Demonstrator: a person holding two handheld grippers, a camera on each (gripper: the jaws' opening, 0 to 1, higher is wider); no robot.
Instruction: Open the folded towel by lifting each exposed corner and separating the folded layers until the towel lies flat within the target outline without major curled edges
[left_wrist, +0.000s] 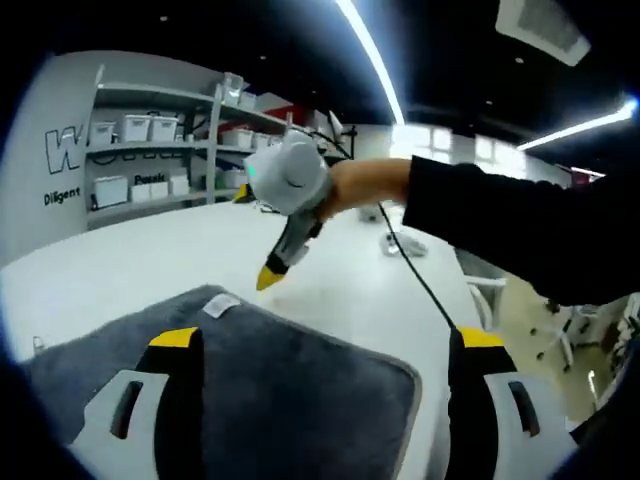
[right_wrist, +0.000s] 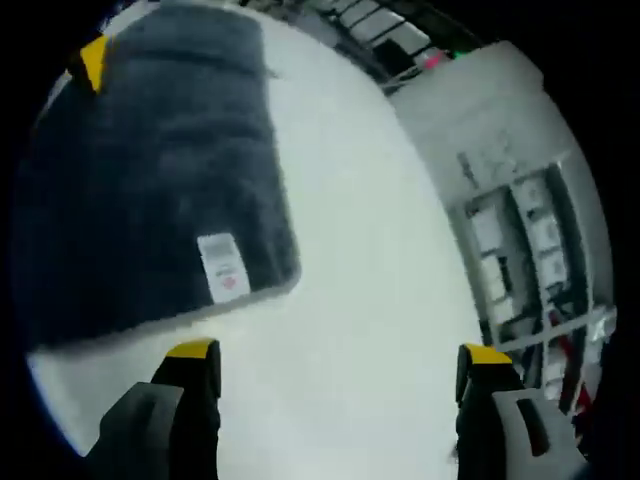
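Towel (left_wrist: 270, 390) lies folded on the white bench (left_wrist: 150, 260), a thick grey pile with a white label (right_wrist: 222, 267) near one corner. It looks soft and floppy, light enough to lift by a corner, though the plush layers may cling to each other and drag. The left hand-held gripper (left_wrist: 325, 345) hangs over the cloth, jaws wide apart with nothing between them. The right hand-held gripper (right_wrist: 340, 360) is over bare bench just beside the towel's edge, jaws wide and empty too. In the left gripper view it hangs above the bench beyond the towel's far corner. Best hold, I'd say, is the labelled corner, pinching the top layer only. Shelves (left_wrist: 160, 140) with boxes stand behind.
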